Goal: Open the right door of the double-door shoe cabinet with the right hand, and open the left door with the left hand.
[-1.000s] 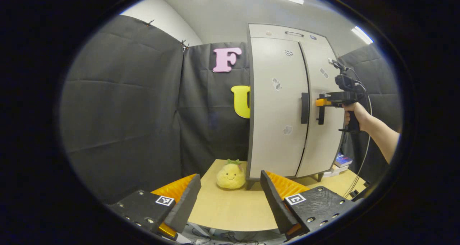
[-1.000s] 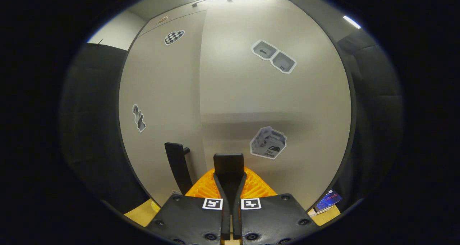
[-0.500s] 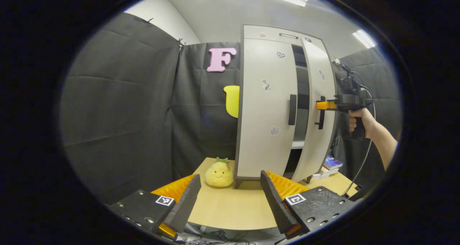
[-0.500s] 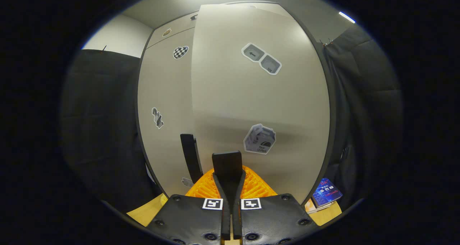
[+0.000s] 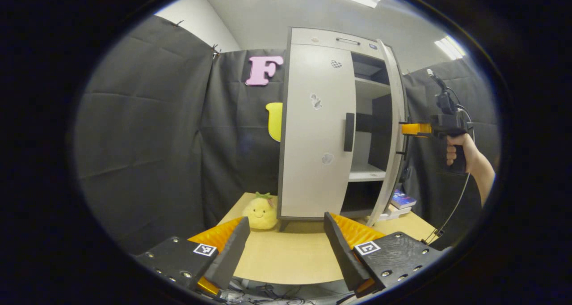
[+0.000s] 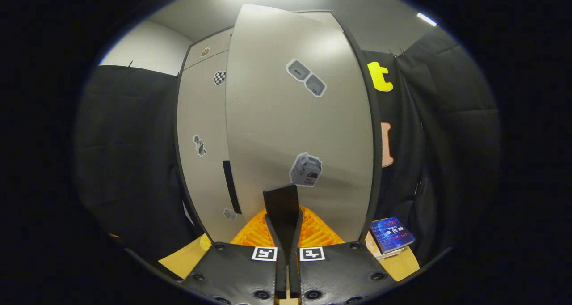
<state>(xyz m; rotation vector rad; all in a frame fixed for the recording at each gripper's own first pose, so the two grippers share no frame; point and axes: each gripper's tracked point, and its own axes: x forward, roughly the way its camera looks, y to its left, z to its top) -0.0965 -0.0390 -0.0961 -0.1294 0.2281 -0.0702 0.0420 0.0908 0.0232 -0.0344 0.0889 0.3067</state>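
Note:
The pale shoe cabinet (image 5: 333,36) stands on the table. Its left door (image 5: 310,162) is closed, with a dark vertical handle (image 5: 349,132). The right door (image 5: 394,95) is swung well out and shows edge-on, baring the shelves (image 5: 367,176). A hand holds my right gripper (image 5: 405,129) at that door's handle. In the right gripper view the right door (image 6: 299,117) stands close ahead and my right gripper (image 6: 283,216) is shut on its dark handle (image 6: 281,196). My left gripper (image 5: 286,226) hangs open over the table's near edge, well short of the cabinet.
A yellow plush toy (image 5: 259,212) sits on the wooden table (image 5: 286,262) by the cabinet's left foot. Books (image 5: 402,201) lie to the right of the cabinet, and one book (image 6: 392,234) shows beside the open door. Black cloth walls close in the booth.
The right door has swung from closed to wide open, pulled by my right gripper on its handle. My left gripper has drifted slightly, staying open.

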